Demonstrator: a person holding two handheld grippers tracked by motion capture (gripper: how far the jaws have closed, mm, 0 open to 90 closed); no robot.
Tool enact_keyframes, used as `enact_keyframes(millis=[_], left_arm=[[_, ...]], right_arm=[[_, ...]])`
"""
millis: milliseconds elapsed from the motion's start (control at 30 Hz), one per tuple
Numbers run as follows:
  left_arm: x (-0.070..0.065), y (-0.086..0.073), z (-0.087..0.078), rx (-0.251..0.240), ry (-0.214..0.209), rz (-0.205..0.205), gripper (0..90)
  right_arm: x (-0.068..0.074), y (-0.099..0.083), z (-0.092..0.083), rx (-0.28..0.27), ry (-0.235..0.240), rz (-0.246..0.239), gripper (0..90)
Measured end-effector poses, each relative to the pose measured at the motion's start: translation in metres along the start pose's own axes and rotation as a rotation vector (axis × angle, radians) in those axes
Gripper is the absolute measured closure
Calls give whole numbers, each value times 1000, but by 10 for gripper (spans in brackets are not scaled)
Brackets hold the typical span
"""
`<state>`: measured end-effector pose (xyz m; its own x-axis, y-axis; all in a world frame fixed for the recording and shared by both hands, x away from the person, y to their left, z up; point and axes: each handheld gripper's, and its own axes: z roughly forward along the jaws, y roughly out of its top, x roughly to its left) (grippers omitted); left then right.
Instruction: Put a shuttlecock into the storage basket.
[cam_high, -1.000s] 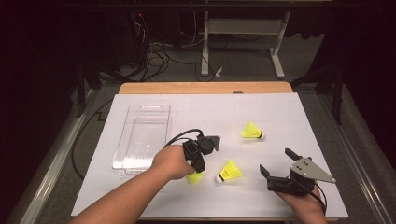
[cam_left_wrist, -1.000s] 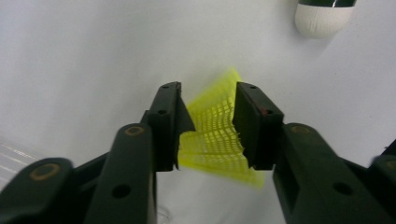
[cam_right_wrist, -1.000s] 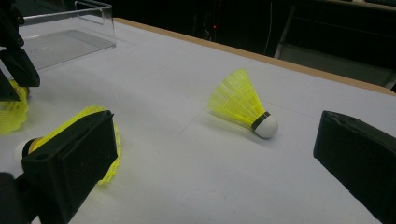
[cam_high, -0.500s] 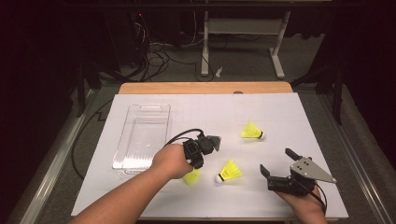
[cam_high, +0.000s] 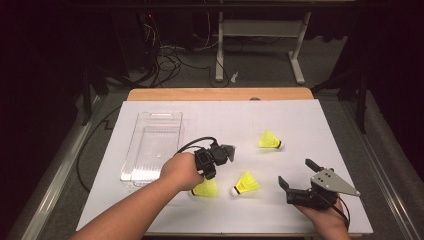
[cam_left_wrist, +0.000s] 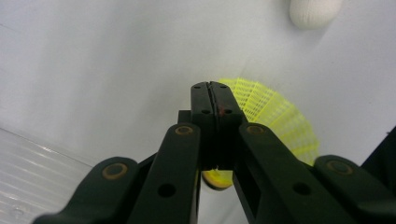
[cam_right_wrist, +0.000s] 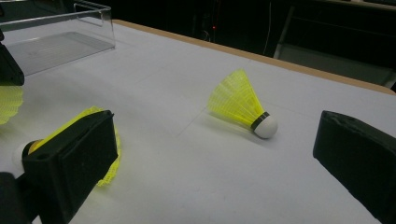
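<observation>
Yellow shuttlecock (cam_left_wrist: 275, 121) lies under your closed left gripper (cam_left_wrist: 215, 86), while your right gripper (cam_high: 296, 175) waits open on the counter (cam_high: 300, 115)

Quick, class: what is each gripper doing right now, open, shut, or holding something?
Left gripper: jaws shut, pinching nothing; a yellow shuttlecock lies beneath it.
Right gripper: open, holding nothing.
</observation>
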<state>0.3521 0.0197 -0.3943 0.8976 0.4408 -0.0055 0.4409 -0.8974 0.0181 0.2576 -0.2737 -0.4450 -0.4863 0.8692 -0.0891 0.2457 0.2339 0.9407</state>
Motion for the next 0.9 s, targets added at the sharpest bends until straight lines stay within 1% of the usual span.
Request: enact_keyframes(millis=[33, 67, 133, 267, 433, 500, 667, 733, 900], left_arm=[[0, 0, -2, -6, -3, -1, 897], [1, -1, -4, -6, -15, -6, 897], [2, -2, -8, -12, -18, -7, 897], [5, -5, -17, -23, -37, -17, 897], [10, -9, -27, -46, -63, -43, 897], [10, -11, -30, -45, -63, -48, 897], [11, -14, -40, -53, -76, -54, 897], [11, -14, -43, -50, -66, -50, 897], [13, -16, -49, -67, -87, -66, 897]], right_arm=[[0, 0, 0, 0, 0, 1, 4], [0, 0, 0, 0, 0, 0, 4], [0, 0, 0, 0, 1, 0, 5], [0, 0, 0, 0, 1, -1, 4], [1, 0, 1, 1, 3, -3, 4], [1, 0, 1, 1, 4, -4, 5], [1, 0, 0, 0, 3, -4, 4], [1, 0, 1, 2, 3, -3, 4], [1, 0, 1, 0, 3, -6, 4]])
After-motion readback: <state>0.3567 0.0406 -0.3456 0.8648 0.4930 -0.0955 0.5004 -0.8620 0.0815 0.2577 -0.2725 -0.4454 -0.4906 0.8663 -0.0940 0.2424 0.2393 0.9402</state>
